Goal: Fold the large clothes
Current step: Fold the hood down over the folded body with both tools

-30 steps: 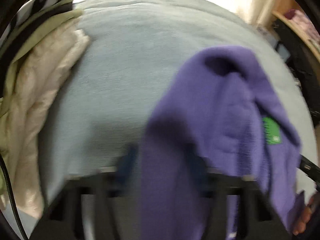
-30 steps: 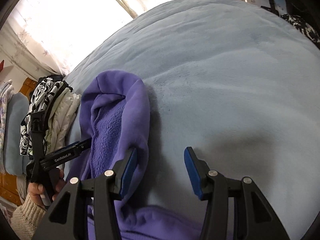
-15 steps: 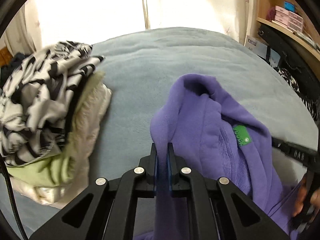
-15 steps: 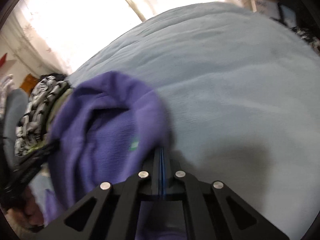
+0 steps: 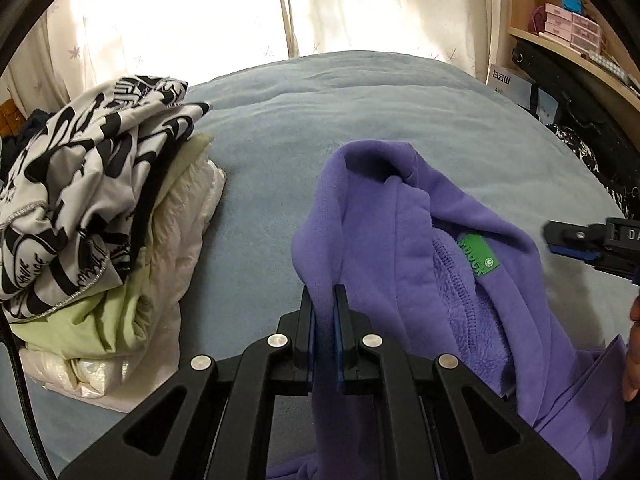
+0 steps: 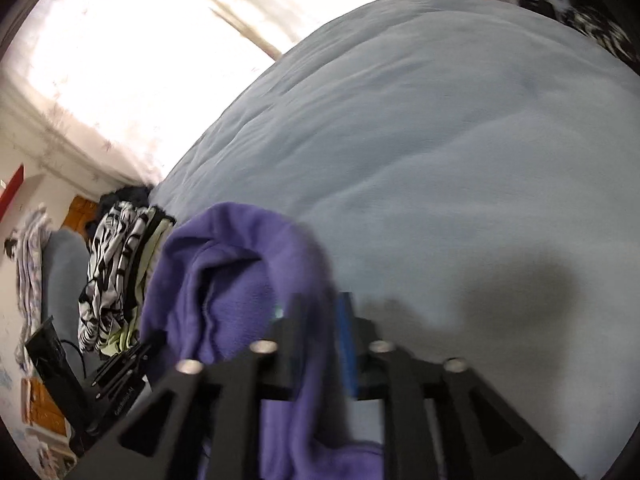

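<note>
A purple fleece hoodie [image 5: 404, 240] with a green neck label [image 5: 478, 258] hangs lifted above the light blue bed cover [image 5: 320, 120]. My left gripper [image 5: 324, 308] is shut on the hoodie's left edge. In the right wrist view my right gripper [image 6: 320, 312] is shut on the other edge of the hoodie [image 6: 224, 272]; that view is blurred. The right gripper also shows at the right edge of the left wrist view [image 5: 580, 244]. The left gripper shows at lower left of the right wrist view [image 6: 120, 364].
A pile of folded clothes [image 5: 100, 220], black-and-white patterned on top, pale green and cream below, lies on the bed's left side. The same pile shows in the right wrist view [image 6: 116, 276]. A curtained window is behind the bed. A wooden shelf [image 5: 568, 40] with boxes stands at the right.
Both grippers have closed on the hoodie and lifted it off the bed. The right gripper was open a second ago. The views have tilted up toward the window.
</note>
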### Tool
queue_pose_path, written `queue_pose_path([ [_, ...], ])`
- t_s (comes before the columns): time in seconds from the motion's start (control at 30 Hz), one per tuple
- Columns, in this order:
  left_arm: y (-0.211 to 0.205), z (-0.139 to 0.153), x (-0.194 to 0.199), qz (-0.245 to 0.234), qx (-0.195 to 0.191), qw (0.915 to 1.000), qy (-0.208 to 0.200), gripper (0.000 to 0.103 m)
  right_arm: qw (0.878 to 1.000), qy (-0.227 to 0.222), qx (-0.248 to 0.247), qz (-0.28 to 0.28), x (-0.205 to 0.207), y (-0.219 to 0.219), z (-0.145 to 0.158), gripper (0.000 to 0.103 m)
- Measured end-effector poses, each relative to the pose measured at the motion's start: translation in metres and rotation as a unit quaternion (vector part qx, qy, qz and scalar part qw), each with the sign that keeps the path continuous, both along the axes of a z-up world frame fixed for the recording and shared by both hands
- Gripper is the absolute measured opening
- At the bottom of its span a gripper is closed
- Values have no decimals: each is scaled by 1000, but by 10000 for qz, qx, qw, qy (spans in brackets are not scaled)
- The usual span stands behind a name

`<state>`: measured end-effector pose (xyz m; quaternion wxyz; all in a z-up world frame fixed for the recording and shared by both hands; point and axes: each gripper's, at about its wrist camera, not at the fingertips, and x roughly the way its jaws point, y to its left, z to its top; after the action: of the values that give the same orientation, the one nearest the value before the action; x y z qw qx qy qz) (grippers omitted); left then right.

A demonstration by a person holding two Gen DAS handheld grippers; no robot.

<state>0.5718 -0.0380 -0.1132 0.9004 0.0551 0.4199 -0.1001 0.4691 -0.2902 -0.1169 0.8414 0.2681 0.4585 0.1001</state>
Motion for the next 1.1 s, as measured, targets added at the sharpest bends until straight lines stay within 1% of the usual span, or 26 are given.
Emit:
queue_pose_path([
  [0.03,0,0,-2,1,-7,10000,24,5,9999,58,-92,83,6,10,-2,36],
  [0.1,3,-1,-2,2,-42,10000,55,5,9994,145,-235,229,14,24,-7,36],
  [0.2,4,-3,-2,25,-108,9999,85,5,9963,280,-799,168,27,39,-15,36],
  [0.23,5,-2,-3,36,-116,9999,84,5,9957,279,-883,89,28,40,-16,25],
  [0.27,5,-2,-4,43,-113,9999,74,5,9956,280,-894,59,29,39,-16,5],
  [0.3,6,0,-6,52,-91,9999,41,5,9958,263,-876,-25,27,36,-13,5],
  [0.33,8,2,-9,47,-71,10000,5,5,9966,154,-802,-90,23,33,-7,5],
  [0.4,13,9,-18,23,-77,9999,-93,5,9972,-231,-696,-147,8,22,13,5],
  [0.5,26,26,-42,-23,-254,9993,-276,5,9964,-803,-237,-93,-32,0,46,5],
  [0.57,37,37,-68,-98,-356,9982,-472,5,9922,-1238,-76,84,-75,-10,69,5],
  [0.63,46,43,-104,-246,-468,9964,-659,5,9878,-1520,41,335,-118,-14,81,5],
  [0.67,49,43,-119,-309,-481,9957,-727,5,9859,-1606,37,471,-141,-13,84,6],
  [0.7,53,40,-143,-409,-462,9950,-784,6,9843,-1654,-20,612,-168,-11,83,7],
  [0.73,55,34,-165,-522,-397,9949,-772,6,9837,-1649,-102,704,-192,-9,80,10],
  [0.8,61,17,-203,-670,-141,9956,-633,8,9849,-1486,-414,785,-232,-8,67,11],
  [0.83,63,4,-221,-712,4,9963,-482,8,9856,-1344,-608,830,-247,-5,58,12],
  [0.9,72,-18,-251,-714,147,9973,-111,9,9879,-953,-871,861,-274,-2,37,14],
  [0.93,77,-28,-265,-685,157,9975,95,9,9901,-720,-876,831,-286,-3,26,14],
  [1.0,88,-40,-287,-579,113,9976,354,8,9935,-499,-764,681,-307,-9,14,14],
  [1.1,101,-40,-312,-452,37,9982,394,9,9971,-414,-488,423,-336,-15,12,13],
])
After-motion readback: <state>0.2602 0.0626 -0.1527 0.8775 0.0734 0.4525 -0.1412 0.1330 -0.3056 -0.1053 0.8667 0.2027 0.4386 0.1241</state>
